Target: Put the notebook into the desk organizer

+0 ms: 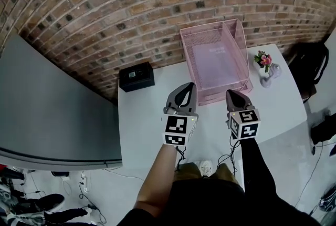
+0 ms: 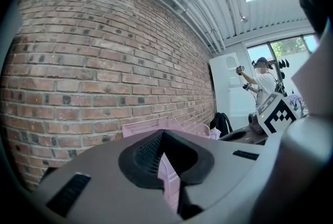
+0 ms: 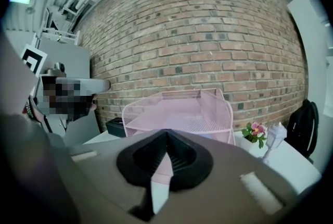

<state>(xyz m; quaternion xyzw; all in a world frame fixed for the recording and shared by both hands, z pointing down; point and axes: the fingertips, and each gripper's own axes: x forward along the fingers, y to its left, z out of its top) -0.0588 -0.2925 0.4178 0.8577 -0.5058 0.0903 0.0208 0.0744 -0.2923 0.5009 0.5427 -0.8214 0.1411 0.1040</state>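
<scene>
A pink mesh desk organizer (image 1: 242,57) stands at the back of the white table (image 1: 147,114), against the brick wall. A pale lilac notebook (image 1: 212,64) lies flat inside its tray. My left gripper (image 1: 188,85) hovers just in front of the organizer's near left corner, shut with nothing in it. My right gripper (image 1: 231,93) hovers in front of the near right corner, also shut and empty. In the left gripper view the jaws (image 2: 163,133) meet below the organizer (image 2: 148,125). In the right gripper view the gripper (image 3: 166,132) points level at the organizer (image 3: 177,108).
A black box (image 1: 136,76) sits left of the organizer. A small flower pot (image 1: 263,59) and a white ornament (image 1: 269,78) stand to its right. A black bag (image 1: 308,67) rests beyond the table's right end. A grey panel (image 1: 47,109) borders the left side.
</scene>
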